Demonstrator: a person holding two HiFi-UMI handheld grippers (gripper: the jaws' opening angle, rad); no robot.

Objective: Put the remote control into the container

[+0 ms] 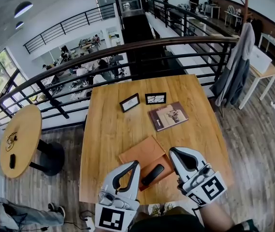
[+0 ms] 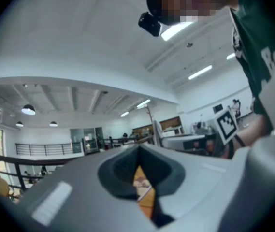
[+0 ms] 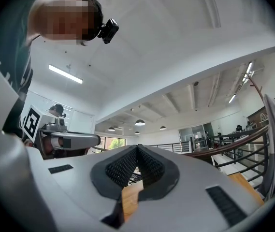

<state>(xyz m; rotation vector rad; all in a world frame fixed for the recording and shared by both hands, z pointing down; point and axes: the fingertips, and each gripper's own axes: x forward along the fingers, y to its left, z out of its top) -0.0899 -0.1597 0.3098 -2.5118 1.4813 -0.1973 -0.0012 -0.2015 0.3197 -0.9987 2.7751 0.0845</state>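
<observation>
**Remote in the container, both tools closed and empty**

Your black bar-shaped remote control (image 1: pixel 152 175) lies in the shallow brown rectangular container (image 1: pixel 139 153). It sits toward the container's near right side, running slantwise from its near edge up toward its right edge. The container rests flat on the square light-wood table (image 1: pixel 108 134), near the table's front edge and turned corner-on to you.

Your left tool (image 1: pixel 136 163) has its jaws pressed together. Its own view shows the two dark pads meeting at the tip, with nothing between them, only a sliver of table below. In the head view, its tip stands over the near left part of the container, just beside the remote control and not touching it.

Your right tool (image 1: pixel 172 150) is also pressed together. Its ribbed pads close on each other at the tip and carry nothing. Its tip sits just past the container's right edge, near the far end of the remote control and clear of it.

Beyond the container lies a flat brown book with a pale picture on its cover (image 1: pixel 168 116). Farther beyond the container stand two small black-framed cards, one to the left (image 1: pixel 129 102) and one to the right (image 1: pixel 155 98). A dark metal railing (image 1: pixel 127 52) curves behind the table's far edge, well apart from the container.
</observation>
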